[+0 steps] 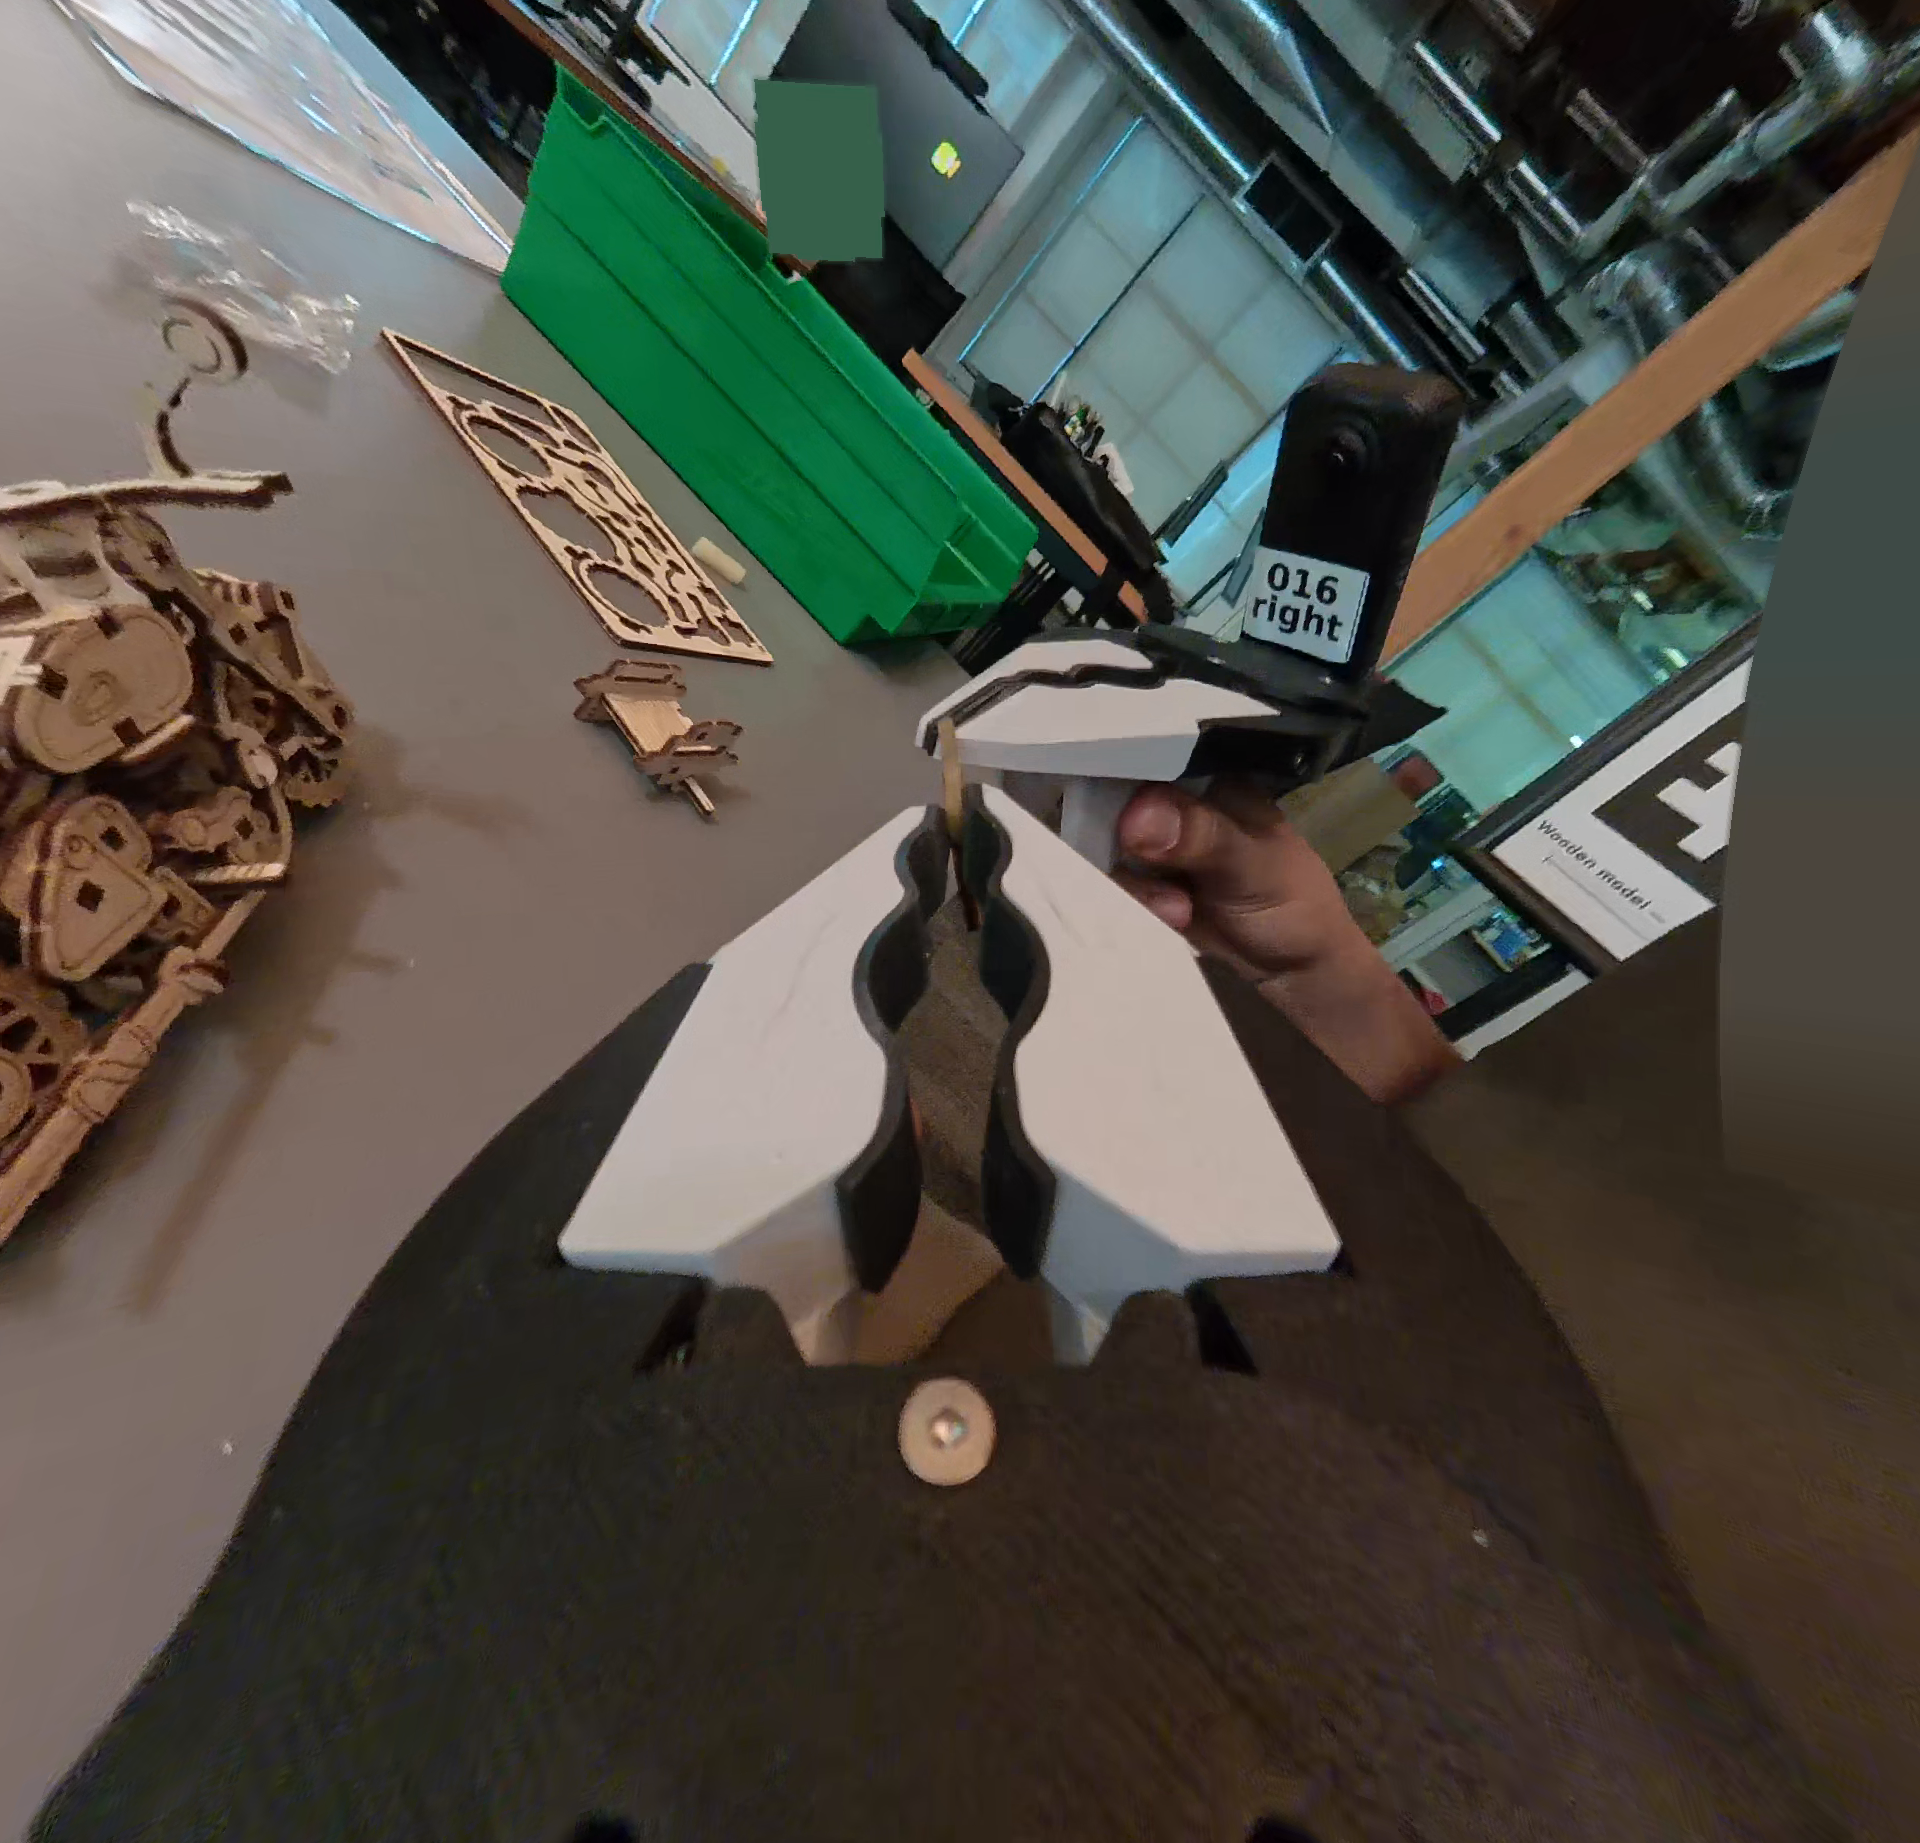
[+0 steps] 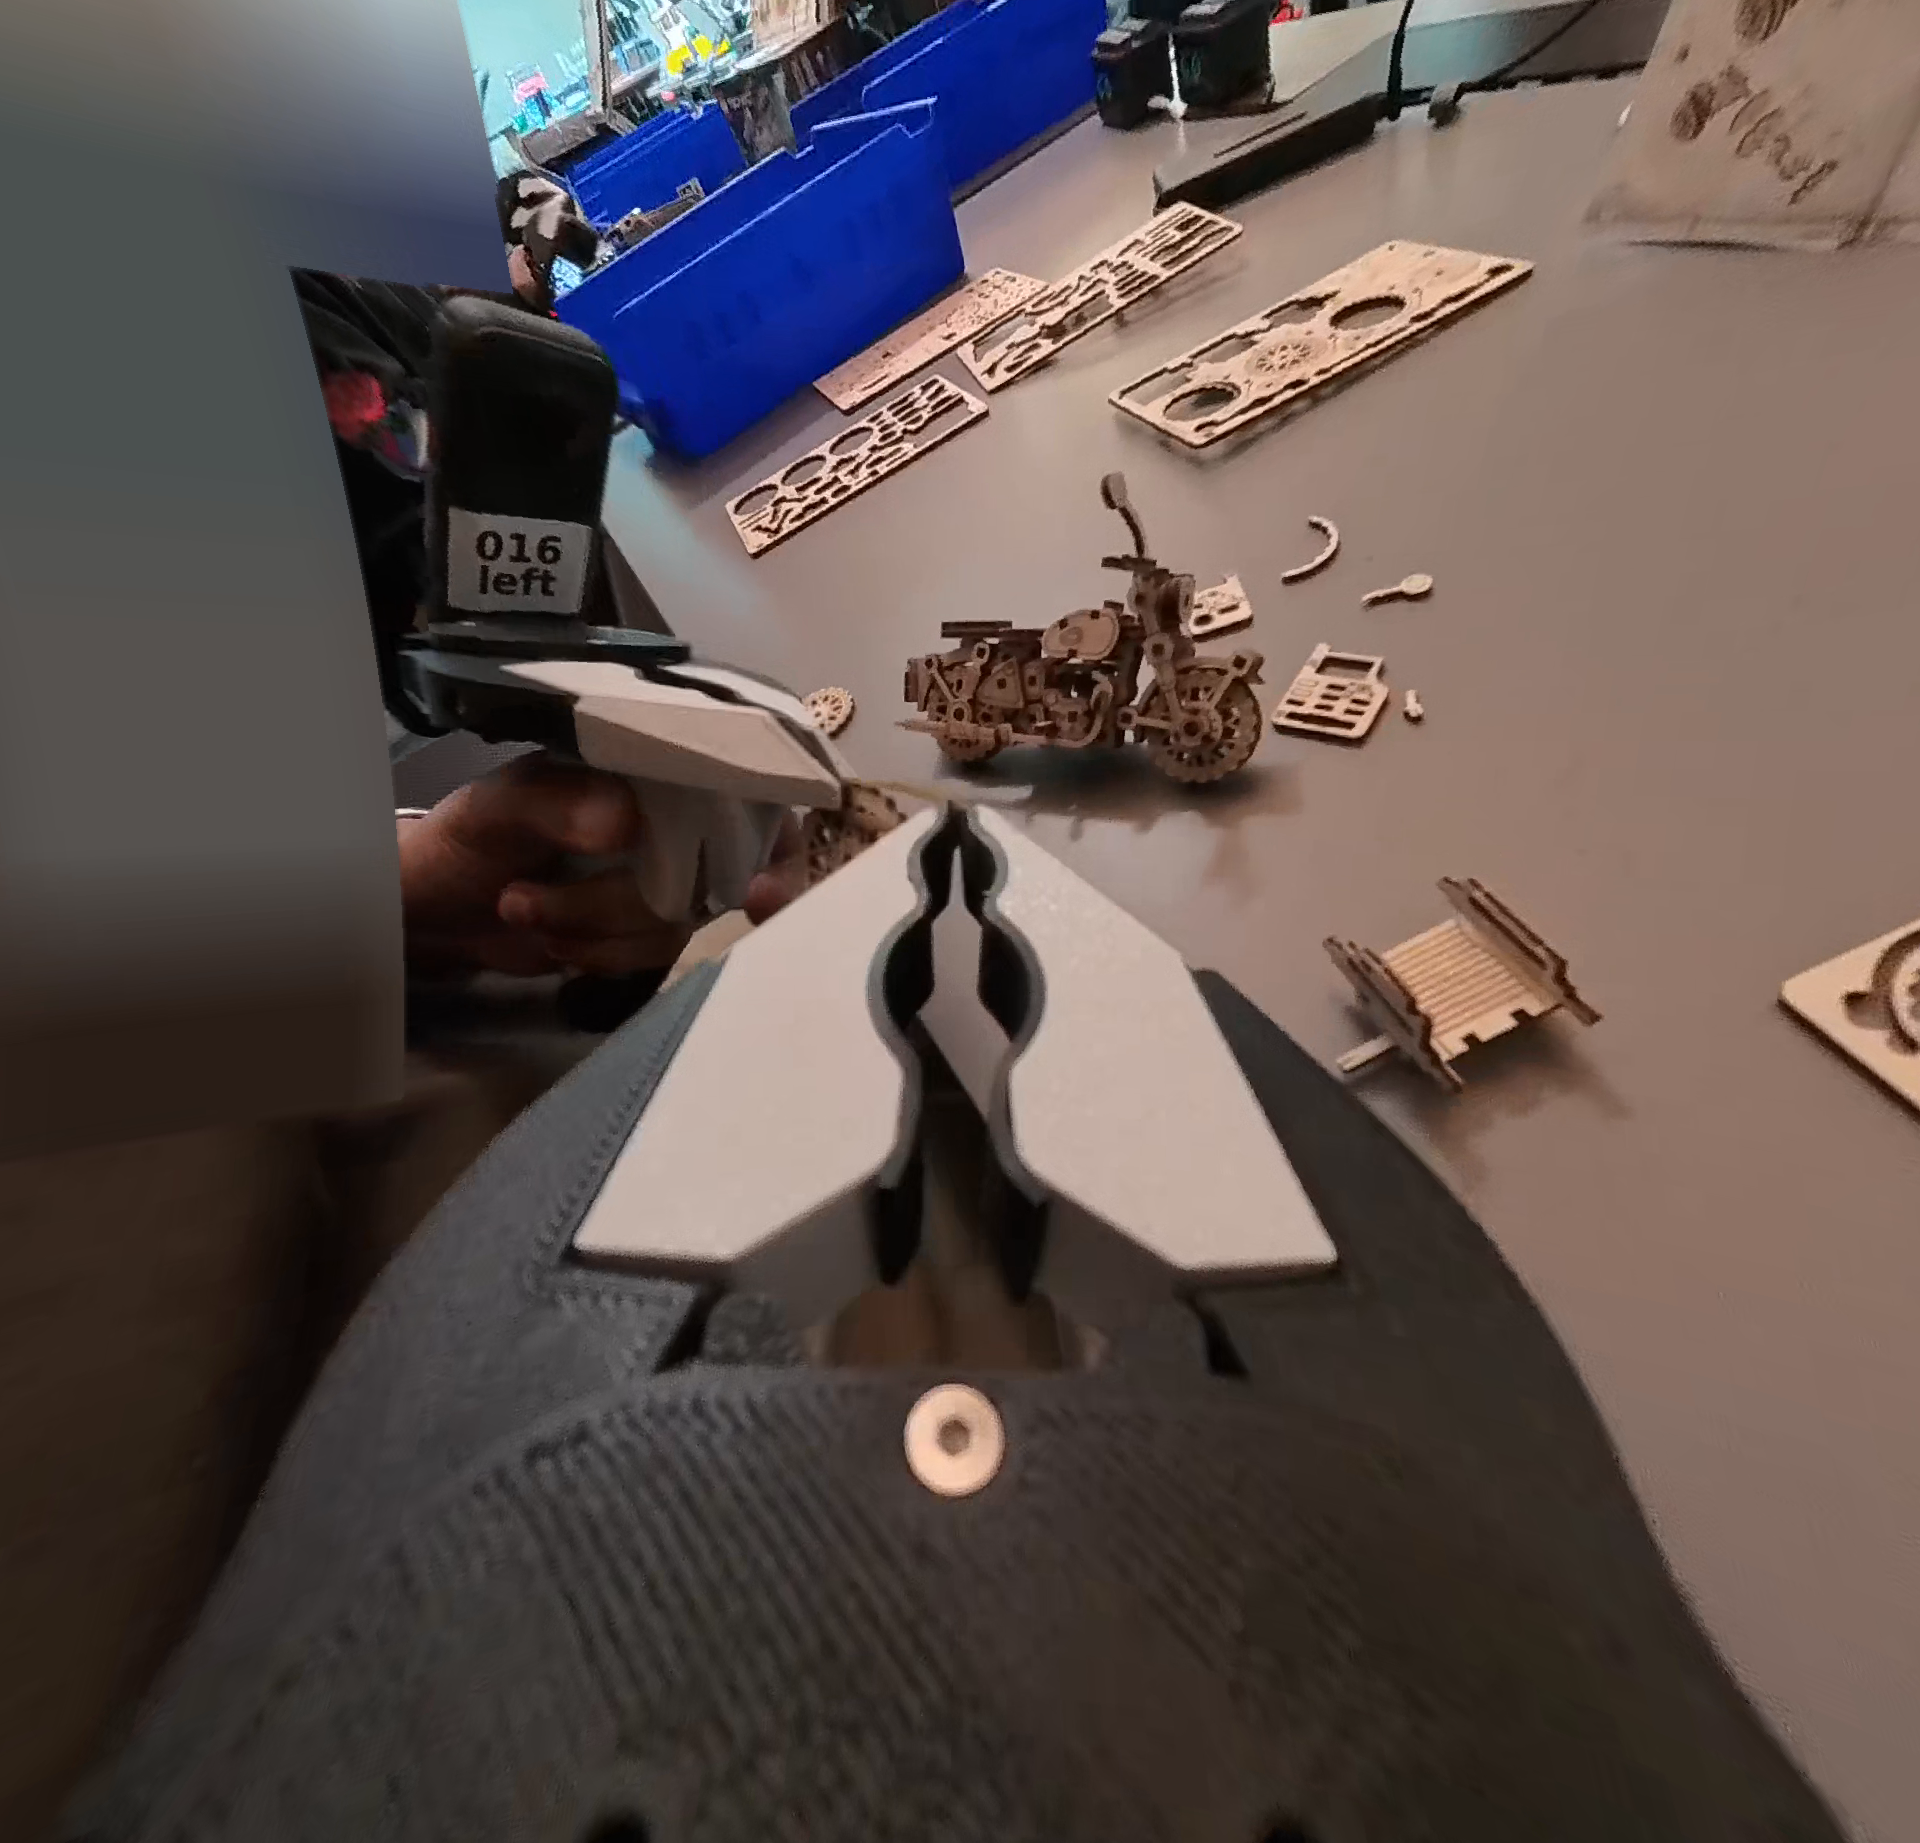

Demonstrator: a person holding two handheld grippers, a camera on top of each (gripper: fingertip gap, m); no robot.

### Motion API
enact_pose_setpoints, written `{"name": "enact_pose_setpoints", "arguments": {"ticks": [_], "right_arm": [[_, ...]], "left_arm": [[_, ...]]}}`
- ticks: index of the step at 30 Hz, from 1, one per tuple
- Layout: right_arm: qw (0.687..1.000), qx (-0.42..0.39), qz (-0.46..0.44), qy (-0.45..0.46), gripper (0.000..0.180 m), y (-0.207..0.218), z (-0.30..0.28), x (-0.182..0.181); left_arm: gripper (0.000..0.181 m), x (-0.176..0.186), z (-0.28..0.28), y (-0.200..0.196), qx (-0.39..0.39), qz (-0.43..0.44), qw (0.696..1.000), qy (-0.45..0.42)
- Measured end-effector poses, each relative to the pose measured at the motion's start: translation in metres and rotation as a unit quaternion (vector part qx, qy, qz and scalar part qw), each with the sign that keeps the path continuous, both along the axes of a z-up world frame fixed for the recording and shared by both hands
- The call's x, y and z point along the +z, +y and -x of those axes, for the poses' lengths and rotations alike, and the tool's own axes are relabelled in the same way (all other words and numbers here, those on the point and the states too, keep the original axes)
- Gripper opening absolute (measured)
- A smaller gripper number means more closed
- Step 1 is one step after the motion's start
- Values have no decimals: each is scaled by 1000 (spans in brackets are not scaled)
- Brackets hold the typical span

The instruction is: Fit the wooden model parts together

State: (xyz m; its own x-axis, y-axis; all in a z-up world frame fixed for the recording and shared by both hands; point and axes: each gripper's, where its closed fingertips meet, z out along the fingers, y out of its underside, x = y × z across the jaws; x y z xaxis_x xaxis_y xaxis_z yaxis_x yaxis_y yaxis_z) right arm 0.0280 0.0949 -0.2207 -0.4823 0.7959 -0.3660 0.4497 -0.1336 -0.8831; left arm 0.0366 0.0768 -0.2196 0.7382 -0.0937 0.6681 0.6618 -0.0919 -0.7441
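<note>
Two grippers meet tip to tip above the grey surface, each with its fingers nearly closed: the left gripper pinches a round pale wooden gear-like disc, seen edge-on from its own camera, and the right gripper nips a thin pale wooden sliver that reaches toward the disc. To seat it well, I would keep the sliver square to the disc and press gently (thin plywood likely snaps if levered). Both hands hold their grips low and roughly level, the right hand wrapped under its handle. Beyond stand a brown wooden motorcycle model and a small slatted wooden sub-assembly.
</note>
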Motion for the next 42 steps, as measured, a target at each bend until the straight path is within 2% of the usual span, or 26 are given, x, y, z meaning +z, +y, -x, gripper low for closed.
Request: {"name": "enact_pose_setpoints", "arguments": {"ticks": [10,20,27,34,37,42], "right_arm": [[999,28,7,-41,1,-6,-6,-9],[991,57,87,-78,1,-20,-10,-14],[989,67,106,-81,1,-28,-11,-14],[990,65,96,-80,1,-44,-9,-20],[995,40,53,-68,1,-36,-5,-22],[996,32,57,-56,1,-34,-2,-23]], "left_arm": [[1,5,5,-3,15,-11,1000,14],[0,6,16,-6,44,-40,996,-64],[0,7,21,-8,57,-46,994,-81],[0,3,26,-8,79,-40,992,-93],[0,0,19,-5,76,-40,990,-109],[0,-4,25,-5,61,-40,988,-133]]}}
